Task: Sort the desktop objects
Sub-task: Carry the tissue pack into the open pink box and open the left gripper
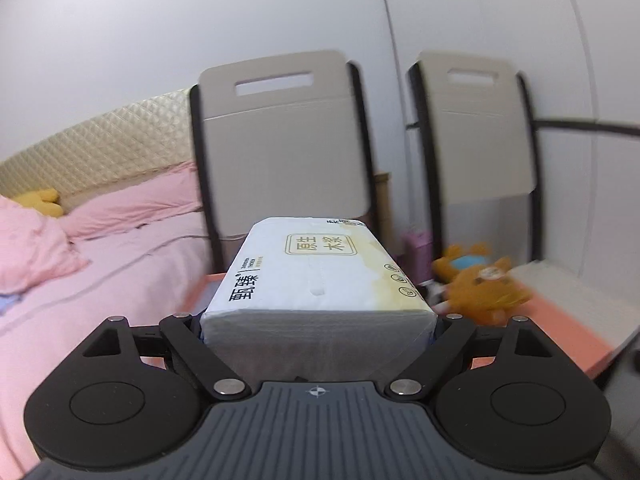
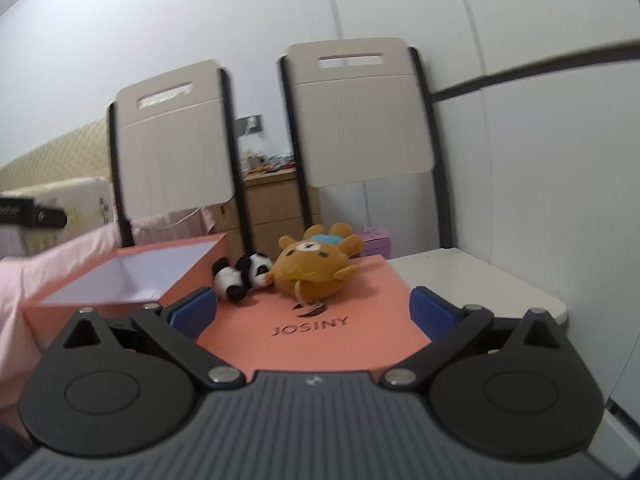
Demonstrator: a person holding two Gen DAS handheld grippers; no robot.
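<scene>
My left gripper (image 1: 318,326) is shut on a white tissue pack (image 1: 318,276) with Chinese print and holds it in the air above the salmon surface. My right gripper (image 2: 312,312) is open and empty, low over the salmon box lid (image 2: 320,336) marked JOSINY. An orange bear plush (image 2: 316,264) and a small panda plush (image 2: 240,276) lie on the far end of the lid. An open salmon box (image 2: 132,280) with a white inside stands to the lid's left. The bear also shows in the left wrist view (image 1: 484,284), to the right of the pack.
Two beige folding chairs (image 2: 360,116) stand against the white wall behind the table (image 2: 480,284). A bed with pink bedding (image 1: 100,260) lies to the left. A wooden drawer unit (image 2: 272,208) and a small pink box (image 2: 376,244) are behind the plushes.
</scene>
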